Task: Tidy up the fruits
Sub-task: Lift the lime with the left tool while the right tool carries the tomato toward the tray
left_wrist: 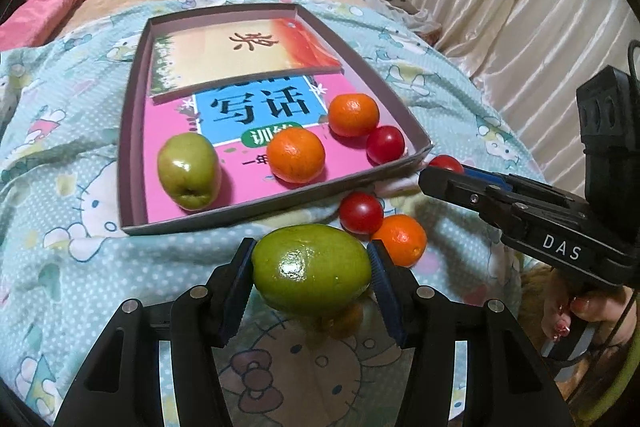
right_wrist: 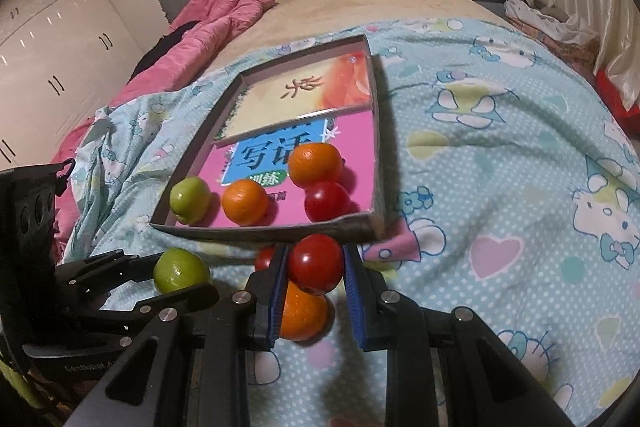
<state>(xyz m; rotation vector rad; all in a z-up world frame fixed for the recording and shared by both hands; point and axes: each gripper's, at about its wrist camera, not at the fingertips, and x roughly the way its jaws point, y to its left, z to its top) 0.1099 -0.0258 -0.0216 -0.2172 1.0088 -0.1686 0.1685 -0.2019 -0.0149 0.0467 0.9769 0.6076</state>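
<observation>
The green fruit [left_wrist: 311,270] is clamped across its width in the left claw [left_wrist: 312,277], lifted just in front of the shallow box [left_wrist: 416,141]. The right claw [right_wrist: 314,263] is pressed narrow on a cherry tomato [right_wrist: 316,263], also near the front wall, probably so both go into the box together. Inside the box, on two books, lie one green fruit [left_wrist: 188,175], two oranges [left_wrist: 295,155] and one cherry tomato [left_wrist: 385,144], apparently grouped there as the sorted set. On the bed's cartoon sheet [left_wrist: 80,259] outside the box I see one orange [left_wrist: 402,239] and one cherry tomato [left_wrist: 361,213].
</observation>
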